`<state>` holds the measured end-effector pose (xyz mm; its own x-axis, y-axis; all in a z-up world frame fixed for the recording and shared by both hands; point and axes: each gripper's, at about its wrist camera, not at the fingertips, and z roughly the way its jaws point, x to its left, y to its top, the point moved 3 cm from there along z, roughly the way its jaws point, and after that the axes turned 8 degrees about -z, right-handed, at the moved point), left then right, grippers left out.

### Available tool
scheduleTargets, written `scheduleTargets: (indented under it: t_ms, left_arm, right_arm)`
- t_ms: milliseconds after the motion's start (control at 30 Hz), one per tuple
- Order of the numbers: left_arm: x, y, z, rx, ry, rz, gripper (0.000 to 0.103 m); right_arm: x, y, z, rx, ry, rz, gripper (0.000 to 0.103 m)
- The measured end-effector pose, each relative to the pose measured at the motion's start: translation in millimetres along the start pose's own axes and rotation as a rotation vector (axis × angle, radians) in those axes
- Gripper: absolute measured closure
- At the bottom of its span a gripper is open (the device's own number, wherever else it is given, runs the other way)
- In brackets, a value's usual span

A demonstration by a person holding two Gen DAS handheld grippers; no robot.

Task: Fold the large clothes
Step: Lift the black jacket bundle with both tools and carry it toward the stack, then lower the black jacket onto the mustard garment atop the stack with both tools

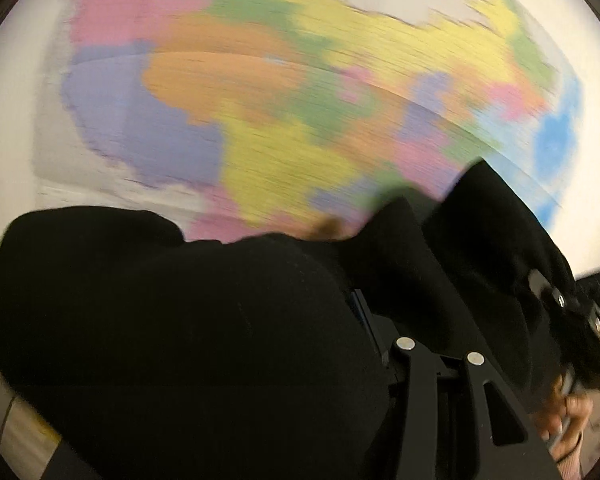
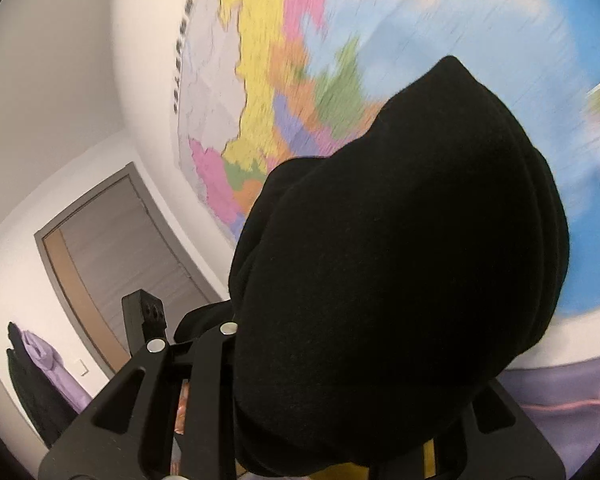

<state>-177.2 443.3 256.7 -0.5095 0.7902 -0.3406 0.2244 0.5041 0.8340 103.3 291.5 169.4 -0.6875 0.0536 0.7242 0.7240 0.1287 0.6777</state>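
My left gripper (image 1: 432,320) is buried in a bulky black knit garment (image 1: 188,320). Only the black linkage arms with their two silver pivot pins show below the cloth; the fingertips are covered. The fabric bunches over and between the fingers, so I read the left gripper as clamped on the garment, though the pads themselves are hidden. The cloth hangs off to the left of the gripper in a large rounded mass, and a second fold rises to its right.

Further right in the left wrist view, the other black tool (image 1: 572,328) appears with the same garment draped across it, and a person's hand (image 1: 568,412) grips its handle underneath.

My right gripper (image 2: 236,312) shows one bare black finger (image 2: 146,312) standing free on the left; the other finger is swallowed by the black garment (image 2: 400,260), which piles up ahead and to the right of it. I cannot tell from the view whether the jaws press on the cloth.

Beyond both grippers a large multicoloured wall map (image 1: 280,100) fills the background, blurred. Left of the right gripper I note a grey door with a brown frame edge (image 2: 112,248), a white wall (image 2: 40,80), and lilac and dark clothing (image 2: 48,364) hanging low at the far left.
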Motion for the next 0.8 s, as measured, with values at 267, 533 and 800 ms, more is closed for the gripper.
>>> scheduleTargets:
  t_ms: [267, 533, 800]
  left_arm:
    - [169, -37, 33, -0.018, 0.200, -0.143, 0.058]
    - [236, -114, 55, 0.121, 0.282, -0.217, 0.049]
    - [225, -108, 15, 0.089, 0.338, -0.202, 0.042]
  right_arm:
    - [-26, -131, 120, 0.279, 0.046, 0.099, 0.069]
    - [-43, -192, 91, 0.468, -0.003, 0.118, 0.032]
    - [-27, -135, 22, 0.343, -0.259, -0.147, 0.029]
